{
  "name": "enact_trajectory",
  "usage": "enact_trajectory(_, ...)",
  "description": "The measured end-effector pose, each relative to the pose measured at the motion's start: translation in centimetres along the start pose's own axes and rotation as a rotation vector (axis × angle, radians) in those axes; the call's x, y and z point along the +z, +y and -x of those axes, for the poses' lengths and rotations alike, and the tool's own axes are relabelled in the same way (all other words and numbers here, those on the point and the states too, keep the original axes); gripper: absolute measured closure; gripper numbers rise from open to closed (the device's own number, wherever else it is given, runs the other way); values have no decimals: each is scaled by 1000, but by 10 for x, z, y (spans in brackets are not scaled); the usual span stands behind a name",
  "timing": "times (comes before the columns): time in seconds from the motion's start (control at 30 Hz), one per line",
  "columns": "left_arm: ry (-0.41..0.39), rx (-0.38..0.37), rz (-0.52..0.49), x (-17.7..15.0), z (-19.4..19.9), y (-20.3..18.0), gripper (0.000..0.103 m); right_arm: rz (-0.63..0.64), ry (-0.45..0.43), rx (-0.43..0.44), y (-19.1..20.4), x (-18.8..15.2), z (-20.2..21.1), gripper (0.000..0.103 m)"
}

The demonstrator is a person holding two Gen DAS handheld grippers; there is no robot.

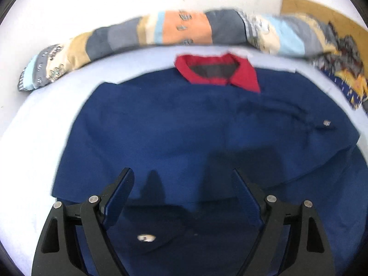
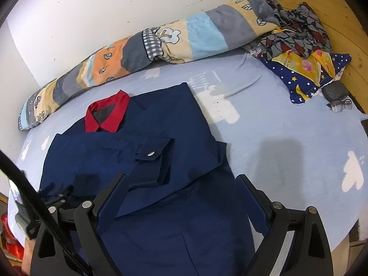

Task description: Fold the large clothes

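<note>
**A:** Left wrist view first. Where does the garment lie from the jaws?

**B:** The navy shirt (image 1: 184, 126) lies flat on the pale blue bedsheet (image 1: 46, 119), straight ahead of and beneath the left gripper (image 1: 184, 184). Its red collar (image 1: 218, 73) sits at the far end, near the striped rolled blanket (image 1: 161, 32), so the long axis runs away from the fingers, collar far and hem near. The picture is blurred.

**A:** And the jaws?

**B:** Spread wide, with nothing pinched; cloth shows in the gap but the pads do not press it. A snap button (image 1: 146, 238) on a flap lies low between the fingers.

**A:** Now the right wrist view.

**B:** Sharper. The right gripper (image 2: 181, 184) also stands wide apart above the shirt, gripping nothing. The collar (image 2: 107, 112) is up and to the left, so the shirt's axis slants away leftward. A sleeve with a buttoned cuff (image 2: 156, 156) is already laid across the body, its cuff just ahead of the left-hand finger.

**A:** Which hand is nearer the next hold?

**B:** My judgement: the shirt's right edge runs just beside the right-hand finger, with bare sheet beyond, so the right gripper is better placed for that side. The left gripper sits nearer the lower middle. The floral pillow (image 2: 308, 73) and the glasses (image 2: 340, 105) lie well apart, by the wooden headboard (image 2: 333, 7).
</note>
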State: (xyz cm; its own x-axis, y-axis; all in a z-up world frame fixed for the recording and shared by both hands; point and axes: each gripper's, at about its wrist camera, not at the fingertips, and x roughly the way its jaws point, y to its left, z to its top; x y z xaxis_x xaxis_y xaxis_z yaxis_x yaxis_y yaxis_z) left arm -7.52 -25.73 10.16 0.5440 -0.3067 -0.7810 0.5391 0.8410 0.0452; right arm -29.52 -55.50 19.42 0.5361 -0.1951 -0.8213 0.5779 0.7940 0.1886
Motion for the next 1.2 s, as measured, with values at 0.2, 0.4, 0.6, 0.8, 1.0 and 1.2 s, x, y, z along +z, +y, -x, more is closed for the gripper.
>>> enact_trajectory(0.2,116,64,54,-29,-23,38,14,2,15,-4,0,-1,-4,7)
enact_trajectory(0.4,60,53,179,-42,7,62,13,24,27,-1,5,-2,-6,7)
enact_trajectory(0.6,105,78,173,-55,6,62,13,25,54,-2,4,-6,-13,7)
enact_trajectory(0.8,11,85,164,-50,43,50,13,82,65,-12,16,-10,-25,11)
enact_trajectory(1.0,27,121,51,-68,39,27,13,186,113,9,58,-16,-59,31)
enact_trajectory(1.2,65,105,75,-80,24,32,13,276,216,-20,90,-37,-101,31)
